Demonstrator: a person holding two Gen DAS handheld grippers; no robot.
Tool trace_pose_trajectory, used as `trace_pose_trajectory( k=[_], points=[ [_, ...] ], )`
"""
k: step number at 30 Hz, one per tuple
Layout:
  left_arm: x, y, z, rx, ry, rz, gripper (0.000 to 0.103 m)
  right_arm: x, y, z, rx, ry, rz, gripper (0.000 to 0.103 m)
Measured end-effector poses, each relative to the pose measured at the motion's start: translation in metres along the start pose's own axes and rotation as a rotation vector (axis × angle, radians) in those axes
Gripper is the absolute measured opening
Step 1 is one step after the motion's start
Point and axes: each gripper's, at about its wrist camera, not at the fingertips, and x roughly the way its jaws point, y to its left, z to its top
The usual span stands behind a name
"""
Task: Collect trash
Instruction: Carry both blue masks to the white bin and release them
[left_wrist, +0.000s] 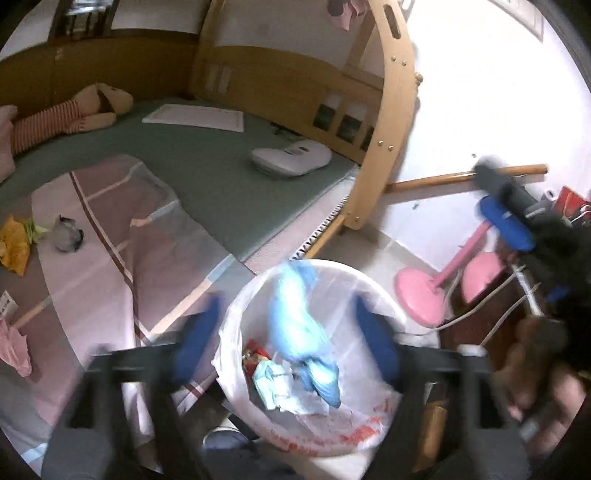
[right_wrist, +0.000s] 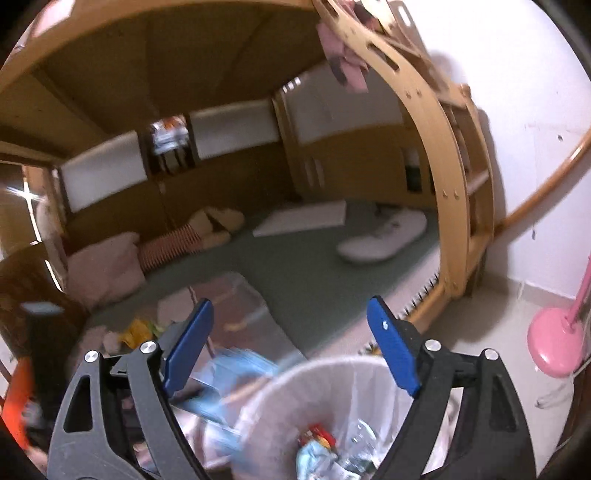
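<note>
A white bin (left_wrist: 236, 317) lined with a clear plastic bag stands on the floor beside the bed and holds red wrappers and pale crumpled paper. My left gripper (left_wrist: 288, 347) hangs open over it. A blurred light-blue crumpled piece (left_wrist: 299, 325) is loose in the air between its blue pads, touching neither. My right gripper (right_wrist: 291, 347) is open with nothing in it, just above the bin's rim (right_wrist: 321, 365), and it also shows at the right of the left wrist view (left_wrist: 498, 199). On the bed lie a yellow wrapper (left_wrist: 14, 243), a grey crumpled scrap (left_wrist: 68, 232) and a pink bag (left_wrist: 14, 347).
A striped plush toy (left_wrist: 74, 110) and a white handheld appliance (left_wrist: 291, 160) rest on the green mattress. The wooden bunk frame (left_wrist: 391, 122) rises right of the bed. A pink lamp base (left_wrist: 421, 295) with cables sits on the floor by the bin.
</note>
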Motion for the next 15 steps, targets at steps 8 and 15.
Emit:
trace_pose_trajectory(
  k=[8, 15],
  points=[
    [-0.063, 0.095, -0.008, -0.098, -0.079, 0.222, 0.089, 0.044, 0.07, -0.017, -0.094, 0.107, 0.135, 0.086],
    [-0.169, 0.237, -0.028, -0.234, -0.184, 0.58, 0.093, 0.101, 0.194, -0.045, -0.236, 0.224, 0.331, 0.086]
  ],
)
